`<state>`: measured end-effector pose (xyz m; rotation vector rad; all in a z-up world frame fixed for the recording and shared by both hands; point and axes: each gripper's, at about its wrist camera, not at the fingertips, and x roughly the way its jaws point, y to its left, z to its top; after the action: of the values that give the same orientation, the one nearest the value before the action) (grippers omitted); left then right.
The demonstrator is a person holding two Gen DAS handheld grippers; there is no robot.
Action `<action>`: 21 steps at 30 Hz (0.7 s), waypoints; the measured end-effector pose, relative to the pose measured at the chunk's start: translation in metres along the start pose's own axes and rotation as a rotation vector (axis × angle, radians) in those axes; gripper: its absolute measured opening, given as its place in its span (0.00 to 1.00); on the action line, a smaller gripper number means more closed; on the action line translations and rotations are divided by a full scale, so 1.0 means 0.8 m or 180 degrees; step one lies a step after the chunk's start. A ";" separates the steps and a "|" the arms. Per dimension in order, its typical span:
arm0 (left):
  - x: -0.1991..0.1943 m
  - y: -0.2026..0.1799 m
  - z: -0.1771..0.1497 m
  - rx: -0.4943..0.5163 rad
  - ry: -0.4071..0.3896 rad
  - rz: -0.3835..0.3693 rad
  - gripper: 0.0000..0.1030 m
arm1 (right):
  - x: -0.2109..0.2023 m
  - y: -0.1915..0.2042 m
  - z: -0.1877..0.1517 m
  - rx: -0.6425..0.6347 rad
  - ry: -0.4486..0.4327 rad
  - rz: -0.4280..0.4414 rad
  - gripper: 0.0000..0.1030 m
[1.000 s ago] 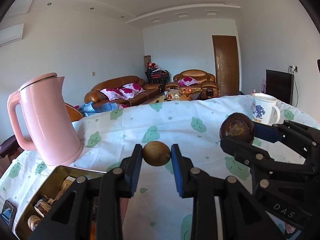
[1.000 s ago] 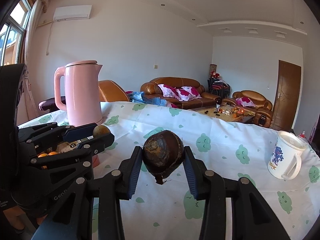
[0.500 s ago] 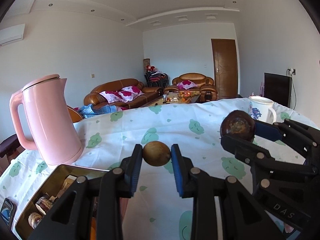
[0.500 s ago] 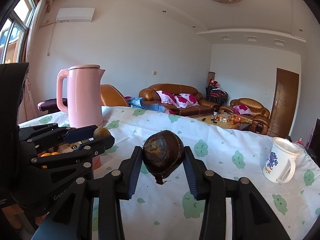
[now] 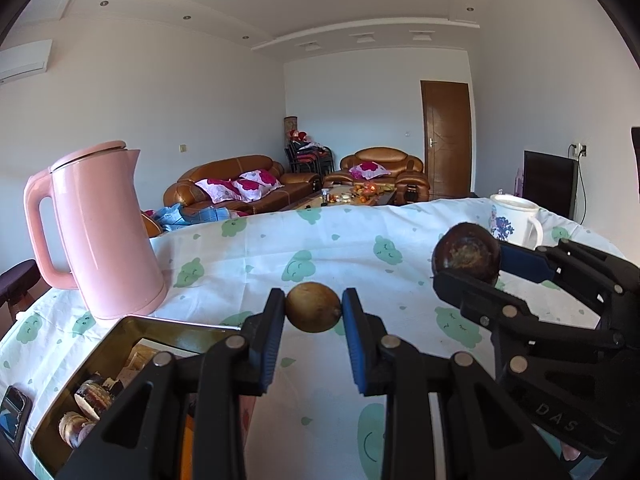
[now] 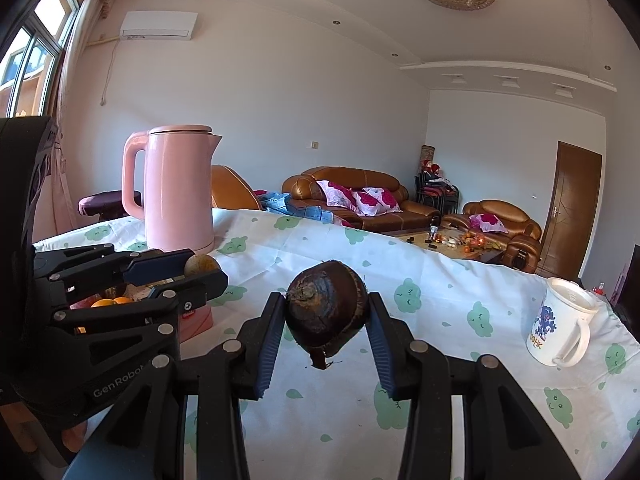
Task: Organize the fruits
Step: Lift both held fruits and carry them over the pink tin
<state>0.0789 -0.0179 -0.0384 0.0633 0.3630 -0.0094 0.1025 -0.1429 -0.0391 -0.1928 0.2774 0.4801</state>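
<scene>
**fruitfan:** So what's going on with the two grippers right now?

**tablewatcher:** Both are busy. The left gripper (image 5: 313,307) is squeezing a small tan-brown round fruit (image 5: 313,307) between its blue pads, holding it up in the air above the tablecloth (image 5: 256,252). The right gripper (image 6: 326,316) is clamping down on a bigger dark brown fruit (image 6: 326,314), rough-skinned, with a stubby bit hanging off the bottom. That one's also hanging above the cloth, not touching it.

**fruitfan:** Are they near each other?

**tablewatcher:** Yeah, side by side. In the left wrist view the right gripper is poking in from the right edge with the dark fruit at its tip, and in the right wrist view the left gripper is coming in from the left with the tan one.

**fruitfan:** What's sitting around them?

**tablewatcher:** A pink kettle (image 5: 96,228) is standing upright on the cloth, off to the left. Just in front of it, under the left gripper, a gold-coloured tin (image 5: 168,326) is lying open with some stuff inside that I can't make out. The right wrist view is showing oranges (image 6: 110,302) peeking out under the left gripper's fingers. A white mug (image 6: 560,326) with a blue print is standing well off to the right. There's a phone (image 5: 14,410) at the table's near left edge too.
</scene>
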 end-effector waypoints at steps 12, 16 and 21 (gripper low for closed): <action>-0.014 0.014 -0.007 -0.0059 0.0006 0.0009 0.30 | -0.007 0.019 0.005 -0.0023 -0.0023 0.0119 0.42; -0.020 0.021 -0.010 -0.0083 0.0010 0.0019 0.30 | -0.010 0.029 0.009 -0.0054 -0.0041 0.0173 0.42; -0.029 0.032 -0.014 -0.0113 0.0018 0.0048 0.30 | -0.013 0.042 0.014 -0.0101 -0.0067 0.0243 0.42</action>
<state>0.0539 0.0085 -0.0395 0.0311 0.3681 0.0120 0.0799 -0.1154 -0.0292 -0.2085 0.2575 0.5620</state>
